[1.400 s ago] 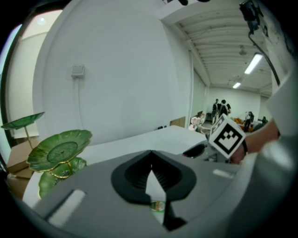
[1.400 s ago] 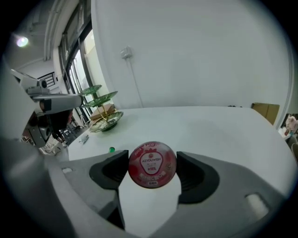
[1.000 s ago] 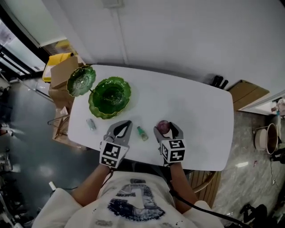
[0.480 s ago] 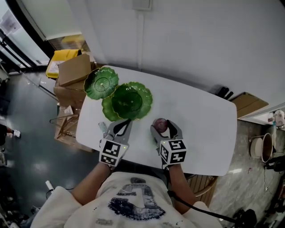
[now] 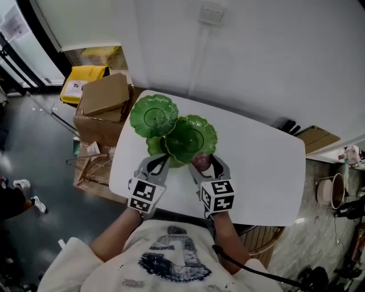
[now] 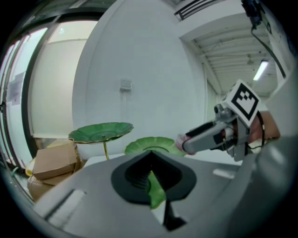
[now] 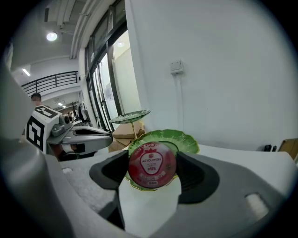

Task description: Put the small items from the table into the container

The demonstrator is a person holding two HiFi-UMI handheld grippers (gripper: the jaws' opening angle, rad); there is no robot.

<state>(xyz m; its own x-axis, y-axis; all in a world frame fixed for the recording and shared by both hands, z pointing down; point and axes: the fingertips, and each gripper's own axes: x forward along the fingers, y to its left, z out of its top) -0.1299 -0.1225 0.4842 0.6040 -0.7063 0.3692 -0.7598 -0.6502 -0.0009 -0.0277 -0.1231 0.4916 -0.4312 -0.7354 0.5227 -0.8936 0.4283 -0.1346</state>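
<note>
A three-tier green leaf-shaped dish stand holds an upper dish (image 5: 154, 116), a middle dish (image 5: 192, 138) and a lower one (image 5: 155, 146) at the white table's (image 5: 259, 165) far left. My right gripper (image 5: 204, 161) is shut on a small round cup with a red strawberry lid (image 7: 152, 165), held just in front of the middle dish (image 7: 182, 139). My left gripper (image 5: 161, 159) hovers beside it at the lower dish's edge. Its jaws are together with nothing held, and only a sliver of green dish (image 6: 156, 190) shows between the pads.
Cardboard boxes (image 5: 105, 97) and a yellow bin (image 5: 85, 77) stand on the floor left of the table. A white wall with a socket (image 5: 211, 12) rises behind the dishes. A pot (image 5: 336, 188) sits on the floor at the right.
Both grippers have travelled forward over the table to the green dishes. The right one carried the cup along and rose a little. The small items near the front edge are no longer in view.
</note>
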